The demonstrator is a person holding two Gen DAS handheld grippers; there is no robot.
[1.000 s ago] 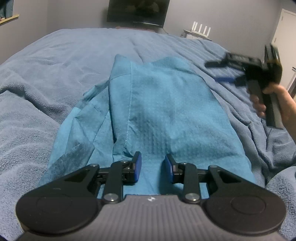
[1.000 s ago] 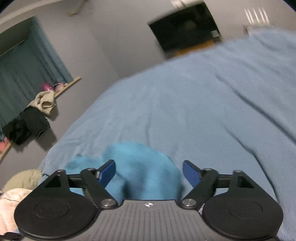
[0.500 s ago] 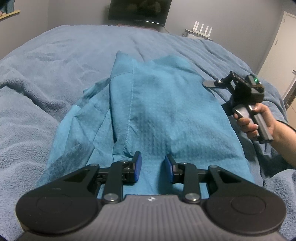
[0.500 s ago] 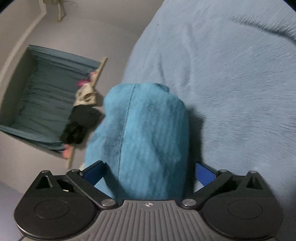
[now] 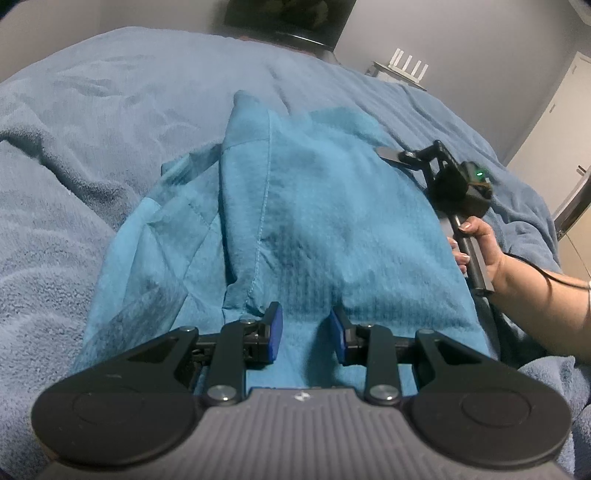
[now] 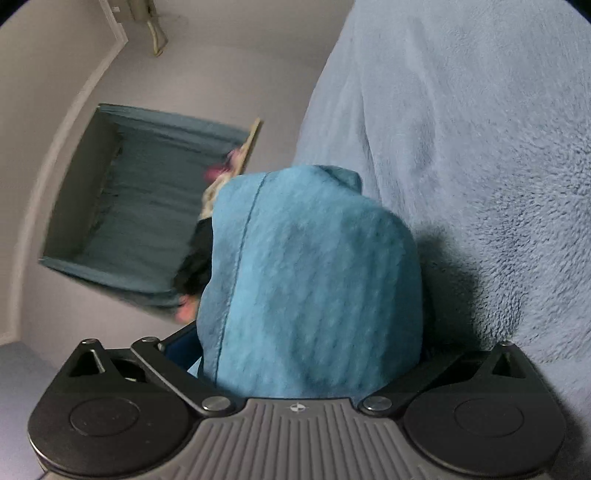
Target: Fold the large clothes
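A large teal garment lies partly folded lengthwise on a blue blanket-covered bed. My left gripper sits at the garment's near hem, jaws a small way apart with cloth between the blue pads. My right gripper shows in the left wrist view at the garment's far right edge, held by a hand. In the right wrist view the right gripper stands wide open around a bunched part of the garment; its fingertips are hidden by the cloth.
A dark TV stands beyond the bed's far end. A white router sits on a stand at the back right. A white door is at right. A teal curtain and clothes hang on the left wall.
My right gripper came down from above the bed onto the garment's far right edge, and cloth now fills the space between its jaws. My left gripper has stayed at the near hem.
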